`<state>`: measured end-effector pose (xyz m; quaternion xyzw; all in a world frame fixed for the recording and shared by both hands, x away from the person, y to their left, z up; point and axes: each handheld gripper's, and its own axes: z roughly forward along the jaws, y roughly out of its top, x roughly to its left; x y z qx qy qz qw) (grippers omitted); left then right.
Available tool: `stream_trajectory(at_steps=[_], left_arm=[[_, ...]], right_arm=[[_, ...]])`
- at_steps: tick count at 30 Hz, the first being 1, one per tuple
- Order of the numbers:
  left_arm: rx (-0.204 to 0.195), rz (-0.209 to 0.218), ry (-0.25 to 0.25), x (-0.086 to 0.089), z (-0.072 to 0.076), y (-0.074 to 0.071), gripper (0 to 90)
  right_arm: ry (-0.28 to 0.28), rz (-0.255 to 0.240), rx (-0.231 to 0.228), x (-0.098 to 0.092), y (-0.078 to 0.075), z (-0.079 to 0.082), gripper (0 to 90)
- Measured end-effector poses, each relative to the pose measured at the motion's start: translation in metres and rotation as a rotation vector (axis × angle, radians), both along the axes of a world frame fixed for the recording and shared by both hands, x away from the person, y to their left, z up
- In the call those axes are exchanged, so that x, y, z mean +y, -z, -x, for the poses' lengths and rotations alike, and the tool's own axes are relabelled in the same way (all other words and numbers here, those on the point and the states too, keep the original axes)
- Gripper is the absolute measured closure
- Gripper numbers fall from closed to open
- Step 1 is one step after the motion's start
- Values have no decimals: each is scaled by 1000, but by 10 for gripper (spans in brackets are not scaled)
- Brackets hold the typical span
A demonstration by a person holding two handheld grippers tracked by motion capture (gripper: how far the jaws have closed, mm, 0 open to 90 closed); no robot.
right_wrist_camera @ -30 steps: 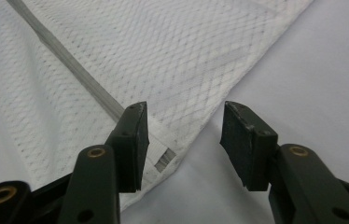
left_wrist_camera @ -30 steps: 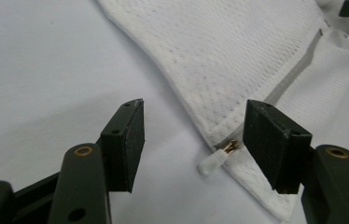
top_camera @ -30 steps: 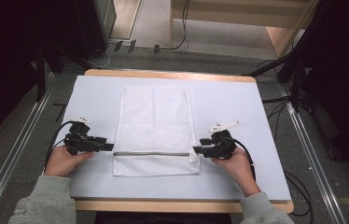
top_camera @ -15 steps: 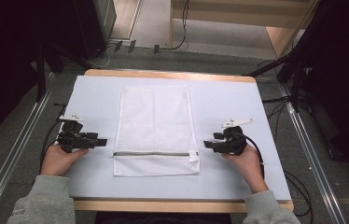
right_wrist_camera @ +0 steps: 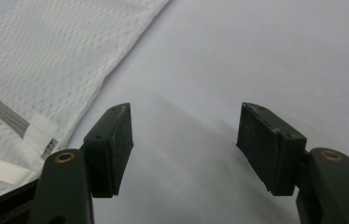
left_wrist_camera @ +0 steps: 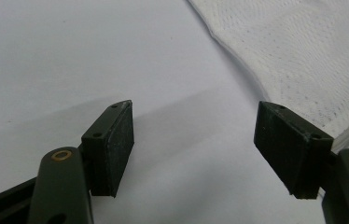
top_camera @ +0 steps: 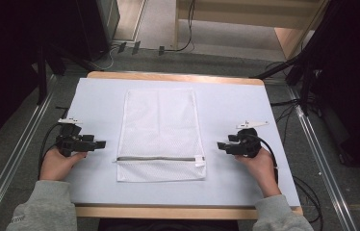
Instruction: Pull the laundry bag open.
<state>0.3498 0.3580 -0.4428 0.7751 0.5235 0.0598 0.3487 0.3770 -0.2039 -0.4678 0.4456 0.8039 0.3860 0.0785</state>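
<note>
Mesh bag [top_camera: 160, 134], white, lies flat on the pale sheet [top_camera: 226, 110] covering the table [top_camera: 168, 76], roughly centred, long side running away from the person. Grey zipper [top_camera: 156, 158] crosses it near the close end, with a small white tab at the zipper's right end. No print or logo readable on the bag.

High view: left gripper [top_camera: 102, 144] sits on the sheet to the bag's left, tips pointing at the bag, clear of its edge. Right gripper [top_camera: 220, 146] sits to the bag's right, tips pointing in, also clear of the edge. Both are level with the zipper line. Each is held in a hand [top_camera: 60, 161]; grey sleeves come in from the bottom. Small lettering on the left cuff, too small to read. Cables trail off both grippers.

Left gripper view: jaws wide apart, nothing between them, bare sheet [left_wrist_camera: 116, 56] under the gap. Pads [left_wrist_camera: 121, 140] black. The bag's hemmed edge [left_wrist_camera: 303, 56] is at upper right, near the right jaw; contact with it cannot be told.

Right gripper view: jaws have just been opening, nothing between them, sheet [right_wrist_camera: 256, 56] below. Bag [right_wrist_camera: 46, 56] at upper left, beside the left jaw, not gripped. Zipper end [right_wrist_camera: 0, 109] and white tab [right_wrist_camera: 39, 133] visible; tab is blank, no writing.
</note>
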Motion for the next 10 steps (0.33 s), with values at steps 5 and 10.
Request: stream_trajectory(at_steps=[5,10], left_arm=[[-3,-33,-5,-1,-1,2,272],[-45,-62,-46,-1,-6,3,235]], right_arm=[[14,20,-6,-3,2,-1,346],[28,45,-22,-6,5,1,299]])
